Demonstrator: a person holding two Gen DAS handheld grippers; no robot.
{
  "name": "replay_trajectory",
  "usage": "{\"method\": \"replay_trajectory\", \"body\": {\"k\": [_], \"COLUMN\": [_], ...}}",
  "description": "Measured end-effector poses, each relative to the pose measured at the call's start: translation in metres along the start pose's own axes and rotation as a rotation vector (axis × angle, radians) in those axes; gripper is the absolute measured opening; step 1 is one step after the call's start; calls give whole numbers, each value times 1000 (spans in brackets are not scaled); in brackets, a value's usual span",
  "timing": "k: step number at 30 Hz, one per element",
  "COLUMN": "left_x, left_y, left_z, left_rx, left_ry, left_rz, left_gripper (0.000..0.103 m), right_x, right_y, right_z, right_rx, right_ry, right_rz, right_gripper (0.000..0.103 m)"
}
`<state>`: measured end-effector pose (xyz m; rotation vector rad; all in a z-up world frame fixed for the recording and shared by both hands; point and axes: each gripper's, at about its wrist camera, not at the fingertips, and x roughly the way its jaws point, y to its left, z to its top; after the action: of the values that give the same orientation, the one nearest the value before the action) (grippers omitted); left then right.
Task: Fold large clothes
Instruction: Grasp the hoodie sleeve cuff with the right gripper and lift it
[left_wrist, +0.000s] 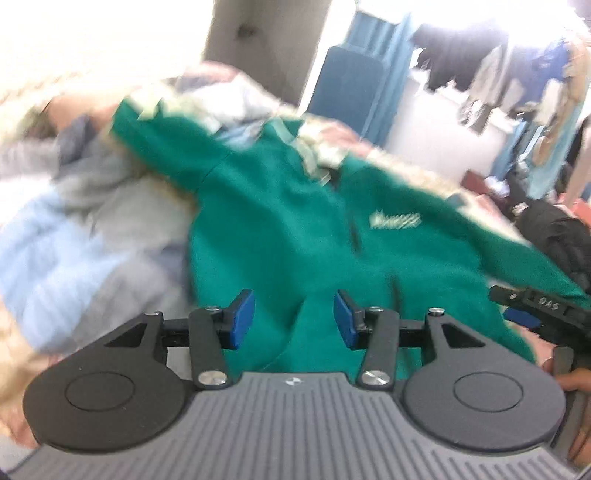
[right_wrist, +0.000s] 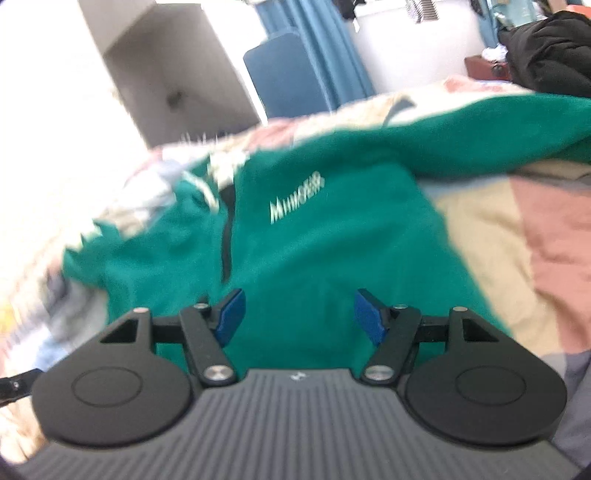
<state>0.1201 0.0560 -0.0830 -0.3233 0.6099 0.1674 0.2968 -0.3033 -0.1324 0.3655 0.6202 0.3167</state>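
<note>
on the patchwork bedspread (right_wrist: 517, 206) | green pullover (right_wrist: 314, 251) spread | both tools empty, apart

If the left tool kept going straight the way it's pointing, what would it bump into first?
Most likely the green sweatshirt, which lies spread right ahead of the open left tool. The picture is blurry, so how far off it lies is unclear.

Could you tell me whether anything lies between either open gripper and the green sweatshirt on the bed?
Nothing visible does. The left gripper and right gripper both stand open, empty, with the green sweatshirt directly ahead of their fingers. The grey and blue clothes lie off to its side, on the patchwork quilt. Both views are blurred.
</note>
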Motion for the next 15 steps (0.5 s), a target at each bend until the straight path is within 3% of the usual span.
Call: {"method": "replay_trajectory", "body": {"k": [4, 7, 13, 15], "left_x": [4, 26, 100, 123], "left_y": [-25, -45, -63, -59], "left_z": [27, 30, -3, -19], "left_rx": [-11, 4, 14, 11], "left_ry": [-29, -40, 54, 92], "left_rz": [-163, -225, -189, -154], "left_gripper": [59, 59, 59, 59], "right_x": [-10, -13, -16, -16], "right_y": [-17, -42, -107, -136], "right_z": [28, 48, 79, 85], "right_rx": [11, 97, 238, 288], "right_ry": [-72, -93, -141, -172], "right_rz": [-49, -75, -126, -144], "right_gripper": [67, 67, 68, 84]}}
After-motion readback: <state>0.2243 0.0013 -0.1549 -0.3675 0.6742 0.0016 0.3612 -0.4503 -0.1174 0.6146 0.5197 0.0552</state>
